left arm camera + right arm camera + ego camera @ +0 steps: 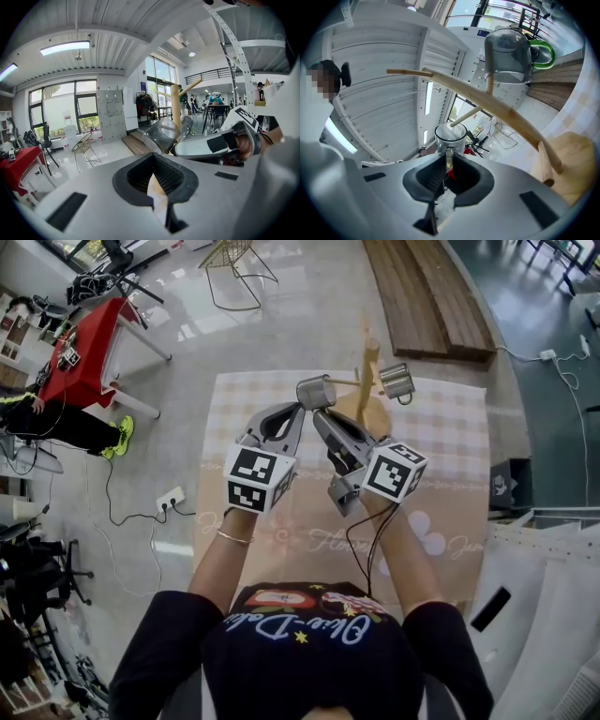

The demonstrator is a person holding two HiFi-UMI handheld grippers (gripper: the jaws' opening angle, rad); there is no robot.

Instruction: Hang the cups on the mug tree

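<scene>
**Station status: one cup hung, one cup at the mug tree**

**Surface and room**
The worktop (450, 446) carries a pale checked cloth. It stands on a polished grey floor (281, 324). A red table (89, 362) stands well apart on the left. A wire chair (234, 263) and a run of wooden planks (427, 296) lie beyond the far edge. The left gripper view shows a large hall with tall windows and a ribbed ceiling.

**Grippers**
- The right gripper (448, 161) has its jaws closed to a narrow gap on the handle of a clear cup (316, 392). The cup is held off the cloth, just left of the mug tree (371, 362). In the right gripper view, the tip of one wooden peg (464, 117) lies just above the cup's rim; I cannot tell whether they touch.
- The left gripper (158, 187) has its jaws a little apart. Only the cloth shows between them. It is raised just beside the right gripper and touches neither cup.

**Count**
- Cups: two. One is in the right gripper. The second cup (396, 381) hangs on a peg on the right side of the tree.
- Mug tree: one, upright on a round wooden base on the far half of the worktop.
- Grippers: two.
</scene>
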